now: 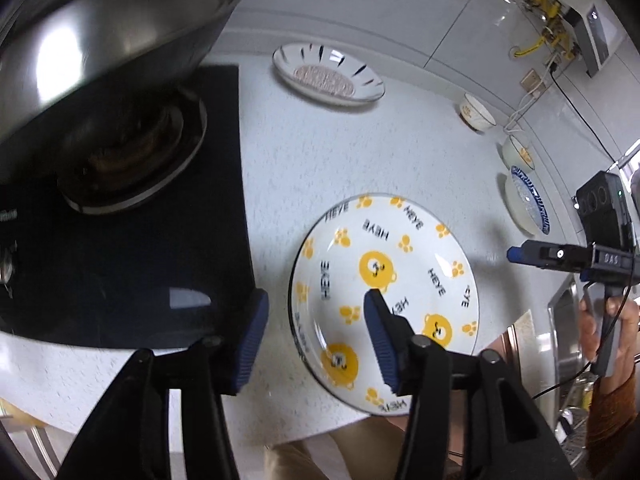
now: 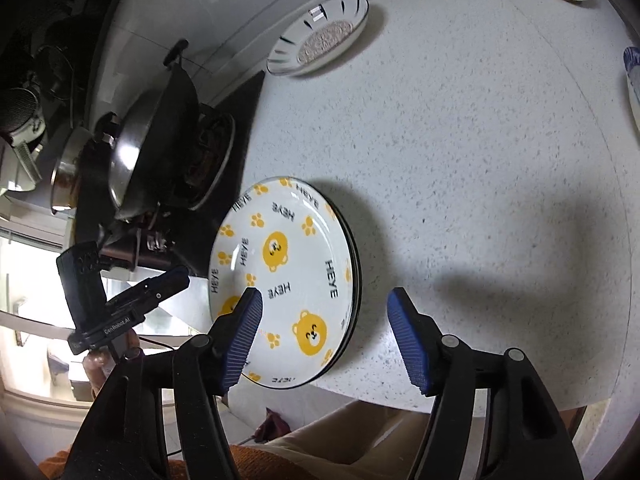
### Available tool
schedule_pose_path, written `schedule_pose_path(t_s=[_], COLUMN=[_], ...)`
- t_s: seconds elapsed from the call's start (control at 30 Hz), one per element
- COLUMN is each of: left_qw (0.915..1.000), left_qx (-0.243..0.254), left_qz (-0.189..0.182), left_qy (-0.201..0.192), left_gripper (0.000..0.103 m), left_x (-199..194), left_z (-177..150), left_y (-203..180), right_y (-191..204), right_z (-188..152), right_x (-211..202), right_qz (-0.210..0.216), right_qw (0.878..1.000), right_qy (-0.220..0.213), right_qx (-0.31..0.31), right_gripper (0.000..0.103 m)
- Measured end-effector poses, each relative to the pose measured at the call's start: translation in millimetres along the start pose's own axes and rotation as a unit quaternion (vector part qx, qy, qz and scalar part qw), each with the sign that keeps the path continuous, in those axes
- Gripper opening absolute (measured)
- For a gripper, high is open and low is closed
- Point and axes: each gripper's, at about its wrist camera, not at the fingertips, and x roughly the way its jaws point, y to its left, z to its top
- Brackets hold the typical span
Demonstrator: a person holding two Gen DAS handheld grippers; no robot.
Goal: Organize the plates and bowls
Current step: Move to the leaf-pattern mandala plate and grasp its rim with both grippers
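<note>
Both spread wide and empty, left tongs and right tongs flanking the glazed bear-print plate stack between them on the desk: likely rigid, slippery, breakable, best pinched at the rim.

Bright daylight glares off the wok lid, soft shadows fall across the counter, and fisheye edges bend, darken and blur.

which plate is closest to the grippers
The bear plate with yellow paw prints, right at both grippers' fingertips. The striped plate and blue-rimmed plate sit farther back.
</note>
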Motion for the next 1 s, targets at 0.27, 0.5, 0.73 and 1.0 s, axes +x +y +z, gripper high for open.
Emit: schedule_pose_path(t_s=[0.27, 0.5, 0.73, 1.0], left_qw=[0.9997, 0.9989, 0.9962, 0.99], left_qx=[0.013, -0.021, -0.077, -0.121], left_qz=[-0.005, 0.027, 0.041, 0.071], left_qy=[-0.022, -0.032, -0.003, 0.012], left_gripper=[0.063, 0.063, 0.063, 0.063], left_x=[9.4, 45.8, 107.4, 160.6], left_z=[59.0, 139.3, 218.8, 269.0], left_y=[-14.7, -23.1, -5.9, 28.1], right_y=[0.1, -8.6, -30.3, -54.5], right_z=[34.8, 80.3, 153.2, 219.4], right_x=[-28.9, -34.7, -17.0, 22.5], right_qz=[0.027, 0.037, 0.06, 0.104], right_qw=[0.998, 0.997, 0.996, 0.994], right_qy=[-0.045, -0.057, -0.051, -0.046], right_qx=[-0.017, -0.031, -0.028, -0.004], right_gripper=[0.086, 0.102, 0.102, 0.102])
